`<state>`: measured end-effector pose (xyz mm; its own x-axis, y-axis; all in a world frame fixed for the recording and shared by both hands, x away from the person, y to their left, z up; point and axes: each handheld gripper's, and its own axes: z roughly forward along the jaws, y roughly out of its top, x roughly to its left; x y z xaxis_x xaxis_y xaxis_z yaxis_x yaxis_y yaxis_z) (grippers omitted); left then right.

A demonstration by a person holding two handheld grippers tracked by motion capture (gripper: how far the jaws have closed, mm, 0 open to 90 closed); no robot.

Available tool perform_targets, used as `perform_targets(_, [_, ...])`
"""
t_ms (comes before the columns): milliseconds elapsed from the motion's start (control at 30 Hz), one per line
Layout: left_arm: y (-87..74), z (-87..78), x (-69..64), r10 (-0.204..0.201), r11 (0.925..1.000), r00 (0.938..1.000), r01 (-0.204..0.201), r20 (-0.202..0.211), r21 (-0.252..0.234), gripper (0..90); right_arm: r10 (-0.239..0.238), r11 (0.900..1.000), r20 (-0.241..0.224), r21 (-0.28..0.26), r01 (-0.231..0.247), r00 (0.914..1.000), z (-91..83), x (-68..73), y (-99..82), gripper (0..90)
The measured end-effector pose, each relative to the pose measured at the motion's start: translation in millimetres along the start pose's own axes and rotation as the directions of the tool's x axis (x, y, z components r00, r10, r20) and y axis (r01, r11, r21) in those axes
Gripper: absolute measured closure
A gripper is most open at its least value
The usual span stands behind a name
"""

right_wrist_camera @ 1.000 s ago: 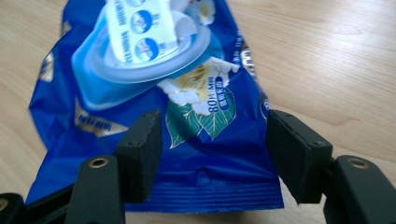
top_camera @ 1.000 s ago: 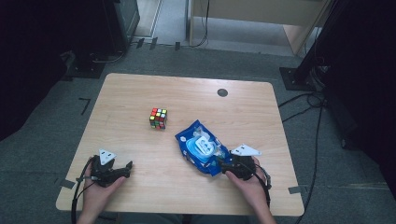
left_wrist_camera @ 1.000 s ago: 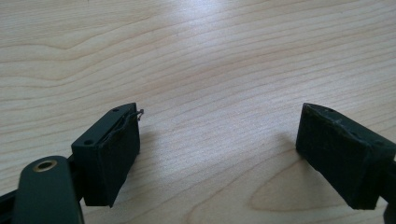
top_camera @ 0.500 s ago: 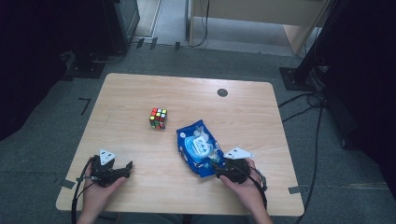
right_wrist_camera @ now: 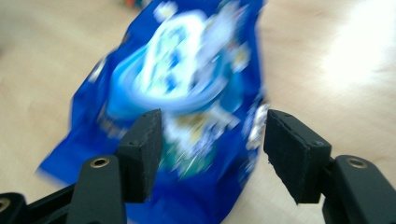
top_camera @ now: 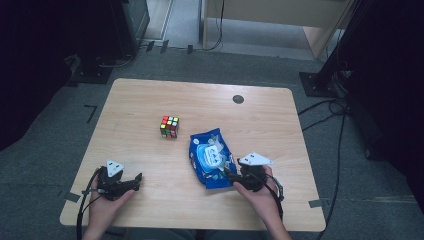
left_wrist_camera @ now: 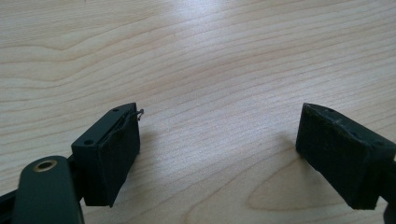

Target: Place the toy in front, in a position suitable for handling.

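Observation:
A blue wipes pack lies flat on the wooden table, right of centre. My right gripper is at the pack's near right corner. In the right gripper view the gripper is open, and the blurred pack lies under and just beyond the jaws without touching the pads. These jaws have just been opening slightly. A Rubik's cube stands left of the pack and farther back. My left gripper rests near the front left of the table. In its own view it is open over bare wood.
A small dark round cap sits in the tabletop at the back right. Grey carpet surrounds the table, and cables run along its right side. Bare wood lies between the two grippers.
My right gripper has edged left, closer onto the pack's near corner. The left gripper, the pack and the cube have stayed where they were.

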<state>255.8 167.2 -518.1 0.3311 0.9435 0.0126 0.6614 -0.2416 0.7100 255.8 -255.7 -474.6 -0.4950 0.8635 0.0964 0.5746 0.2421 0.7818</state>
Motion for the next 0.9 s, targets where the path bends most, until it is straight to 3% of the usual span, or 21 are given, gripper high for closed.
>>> perform_targets(33, [0.0,-0.1,-0.1,-0.001,1.0,1.0,0.001,0.0,0.001,13.9,0.034,0.9991,0.014,-0.024,-0.033,0.9993,4.1,-6.4,5.6,37.8])
perform_targets(100, [0.0,-0.1,-0.1,-0.001,1.0,1.0,0.001,-0.001,0.001,13.9,0.057,0.998,0.031,-0.029,-0.056,0.9979,10.5,-12.2,10.6,37.7])
perform_targets(167, [-0.1,-0.7,-0.6,0.007,1.0,1.0,-0.007,-0.006,0.002,13.9,0.071,0.9972,0.033,-0.028,-0.07,0.9969,14.0,-14.5,13.2,37.7])
perform_targets(200, [1.7,-3.4,-2.7,-0.001,0.9996,1.0,0.0,0.002,0.028,15.8,0.083,0.9961,0.031,-0.032,-0.082,0.996,20.4,-17.4,17.8,38.0])
perform_targets(267, [2.8,-4.2,-4.6,0.001,0.9996,0.9998,-0.001,0.019,0.027,18.4,0.088,0.9958,0.027,-0.027,-0.087,0.9957,23.1,-18.2,19.7,38.2])
perform_targets(333, [6.1,-6.6,-12.1,0.01,0.9999,0.9999,-0.01,0.011,0.008,20.4,0.098,0.9948,0.024,-0.03,-0.098,0.9948,27.3,-19.2,21.8,38.9])
perform_targets(367, [10.9,-9.3,-20.5,0.006,0.9999,0.9988,-0.005,0.049,-0.012,20.4,0.102,0.9943,0.026,-0.034,-0.101,0.9944,30.3,-19.9,22.4,39.7])
perform_targets(500, [18.9,-10.7,-36.0,0.028,0.9991,0.9986,-0.027,0.044,-0.034,20.5,0.109,0.9934,0.028,-0.038,-0.108,0.9936,34.5,-20.4,22.2,41.5])
perform_targets(633, [38.1,-8.4,-60.8,0.008,0.9979,0.9916,0.0,0.129,-0.065,21.8,0.113,0.9928,0.024,-0.044,-0.111,0.9934,40.9,-17.7,23.2,42.9])
perform_targets(667, [38.1,-8.4,-60.8,0.008,0.9979,0.9916,0.0,0.129,-0.065,22.6,0.108,0.9936,0.022,-0.038,-0.107,0.9939,42.9,-17.2,23.3,43.1])
perform_targets(700, [46.5,-5.4,-73.9,0.012,0.9966,0.9853,0.002,0.17,-0.083,24.0,0.105,0.994,0.021,-0.033,-0.104,0.9943,44.4,-16.3,23.3,43.3])
perform_targets(767, [53.2,-0.8,-87.8,0.018,0.9949,0.9755,0.004,0.219,-0.101,31.1,0.101,0.9946,0.019,-0.024,-0.101,0.9947,46.2,-14.5,22.6,43.4])
perform_targets(833, [58.6,7.0,-102.3,0.008,0.9951,0.9585,0.021,0.285,-0.097,39.0,0.104,0.9944,0.018,-0.021,-0.104,0.9944,46.8,-14.5,21.3,43.3])
perform_targets(867, [58.6,7.0,-102.3,0.008,0.9951,0.9585,0.021,0.285,-0.097,39.7,0.104,0.9944,0.018,-0.021,-0.104,0.9944,46.8,-14.5,21.3,43.3])
perform_targets(900, [61.1,11.2,-110.0,0.013,0.9962,0.9511,0.014,0.309,-0.086,40.3,0.119,0.9925,0.017,-0.03,-0.119,0.9927,46.1,-15.0,18.6,43.2])
